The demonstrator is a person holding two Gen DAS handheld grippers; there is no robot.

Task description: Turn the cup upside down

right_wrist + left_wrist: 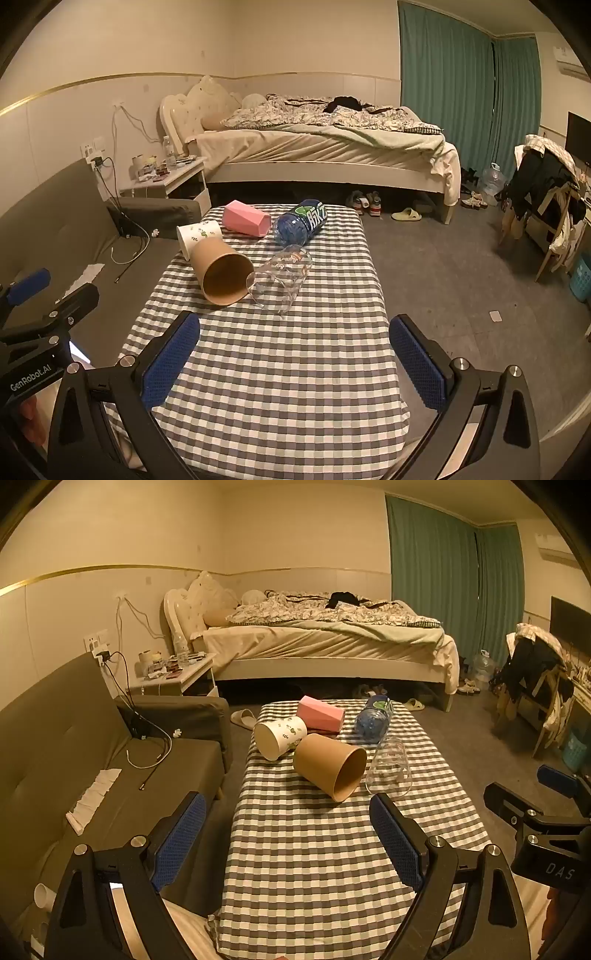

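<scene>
1. Both pairs of fingers are spread wide and hold nothing: my left gripper [288, 843] and my right gripper [295, 360] hover over the near end of the checked table [280, 398], short of all the objects.
2. From the right gripper, the brown paper cup [223, 277] lies at about 11 o'clock; from the left gripper it sits at about 1 o'clock [330, 766]. I judge it the cup to flip, being nearest, though several cups lie here.
3. It lies on its side, long axis running from its base at the far left to its open mouth at the near right, mouth turned toward me.
4. Neither gripper is clearly nearer, as far as I can tell; the left one faces its side wall more squarely.
5. Touching or just beside its mouth at 3 o'clock lies a clear glass cup [284, 277], also on its side; a white patterned cup [197, 236] touches its base end.
6. Farther back lie a pink cup [245, 219] and a blue bottle [301, 223].
7. Open cloth lies at 6 o'clock of the cup; the table's left edge is near.
</scene>
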